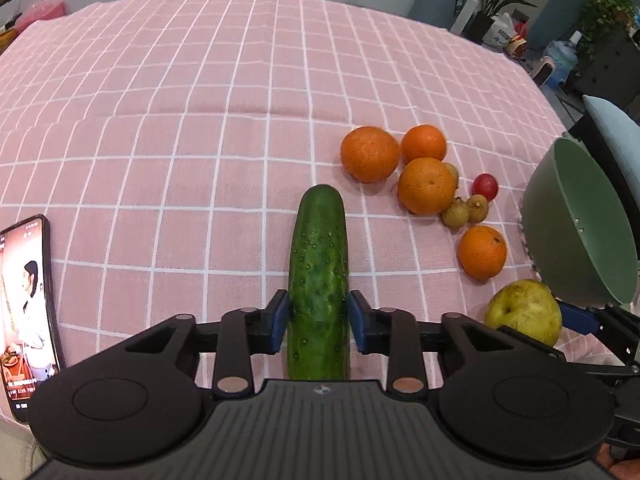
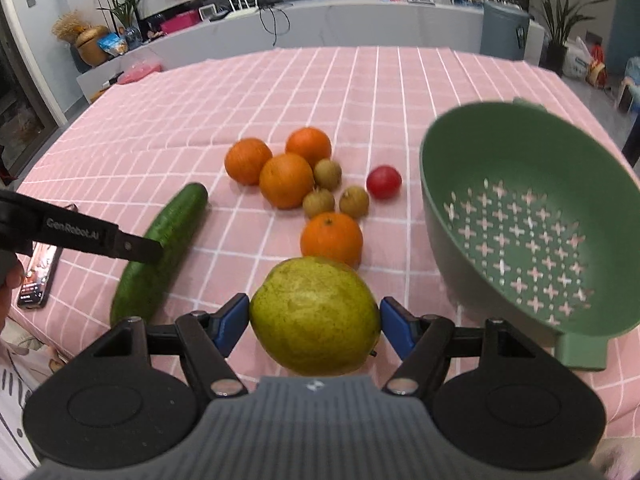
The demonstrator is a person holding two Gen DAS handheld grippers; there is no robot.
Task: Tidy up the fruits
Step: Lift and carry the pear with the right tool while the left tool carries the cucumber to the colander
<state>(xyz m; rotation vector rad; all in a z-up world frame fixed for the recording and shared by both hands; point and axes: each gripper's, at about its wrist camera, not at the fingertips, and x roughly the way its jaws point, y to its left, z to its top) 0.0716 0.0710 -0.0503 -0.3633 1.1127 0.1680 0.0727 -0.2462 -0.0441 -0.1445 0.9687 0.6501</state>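
Observation:
My left gripper is shut on a long green cucumber, which points away along the fingers; the cucumber also shows in the right wrist view. My right gripper is shut on a yellow-green pear, also seen at the right in the left wrist view. Several oranges, three small brown fruits and a red tomato lie in a cluster on the pink checked cloth. A green colander stands to the right of them.
A phone with a lit screen lies at the left near the table's front edge. The pink checked tablecloth covers the table. Shelves, plants and a grey bin stand beyond the far edge.

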